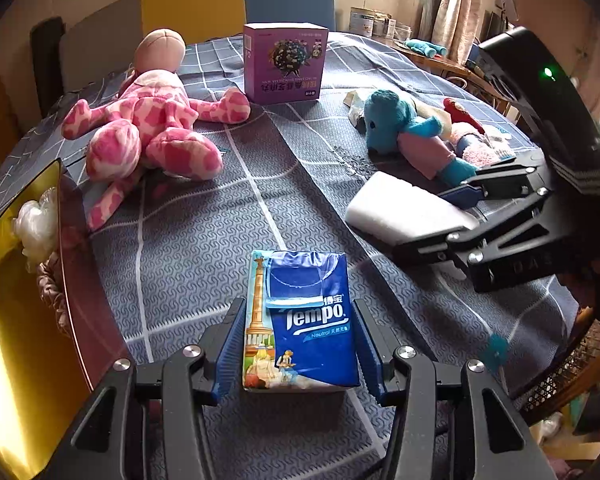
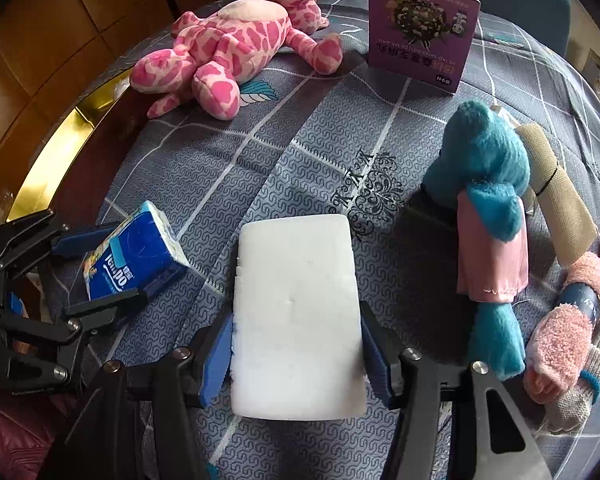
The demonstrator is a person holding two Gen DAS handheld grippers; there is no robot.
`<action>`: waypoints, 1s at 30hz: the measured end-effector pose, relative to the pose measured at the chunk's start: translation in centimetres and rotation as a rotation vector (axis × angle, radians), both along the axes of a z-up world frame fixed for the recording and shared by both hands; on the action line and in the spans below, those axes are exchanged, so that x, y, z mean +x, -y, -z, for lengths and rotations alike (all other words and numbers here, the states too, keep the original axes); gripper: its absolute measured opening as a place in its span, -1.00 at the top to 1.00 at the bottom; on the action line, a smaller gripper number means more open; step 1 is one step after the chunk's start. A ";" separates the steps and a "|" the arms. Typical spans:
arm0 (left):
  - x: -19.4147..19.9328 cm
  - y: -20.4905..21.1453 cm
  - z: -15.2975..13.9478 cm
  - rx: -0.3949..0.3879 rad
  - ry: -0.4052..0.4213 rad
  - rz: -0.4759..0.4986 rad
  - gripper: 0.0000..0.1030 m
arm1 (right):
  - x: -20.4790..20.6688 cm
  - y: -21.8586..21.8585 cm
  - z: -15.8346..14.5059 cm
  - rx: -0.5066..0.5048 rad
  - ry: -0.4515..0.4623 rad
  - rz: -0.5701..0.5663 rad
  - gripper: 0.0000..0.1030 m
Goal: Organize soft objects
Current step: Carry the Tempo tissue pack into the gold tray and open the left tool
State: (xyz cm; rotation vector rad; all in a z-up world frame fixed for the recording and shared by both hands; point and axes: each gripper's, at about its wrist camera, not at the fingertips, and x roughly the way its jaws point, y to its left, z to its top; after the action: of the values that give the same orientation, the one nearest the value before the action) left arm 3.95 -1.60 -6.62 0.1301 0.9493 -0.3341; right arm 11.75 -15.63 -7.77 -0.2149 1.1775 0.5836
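Note:
My left gripper (image 1: 298, 344) is shut on a blue Tempo tissue pack (image 1: 300, 320), held just above the cloth; it also shows in the right wrist view (image 2: 132, 256). My right gripper (image 2: 296, 344) is shut on a white sponge block (image 2: 296, 312), which also shows in the left wrist view (image 1: 408, 208). A pink spotted plush (image 1: 148, 128) lies at the far left. A blue plush in a pink dress (image 2: 488, 216) lies to the right of the sponge.
A purple box (image 1: 286, 64) stands upright at the back of the table. A beige roll (image 2: 556, 192), pink fuzzy socks (image 2: 568, 320) and a red item lie at the right. The gold table edge (image 1: 4, 240) is at the left. A chair (image 1: 240, 0) stands behind.

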 end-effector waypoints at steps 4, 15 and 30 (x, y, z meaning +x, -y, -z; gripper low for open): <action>-0.5 0.0 -0.1 -0.008 -0.003 -0.012 0.00 | -0.4 -0.4 -0.2 -0.024 0.021 -0.008 -0.16; -2.2 -1.4 -4.2 -0.091 0.071 -0.032 0.00 | -1.4 -1.2 -0.3 -0.122 0.131 -0.045 -0.09; -1.2 -16.3 -10.0 -0.248 0.133 -0.488 -0.01 | -1.3 -1.2 -0.1 -0.136 0.122 -0.030 -0.09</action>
State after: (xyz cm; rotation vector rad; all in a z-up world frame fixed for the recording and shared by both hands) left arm 2.78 14.73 3.37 -0.3007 0.7710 0.0102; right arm 10.42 -14.43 -7.71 -0.3800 1.0982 0.5101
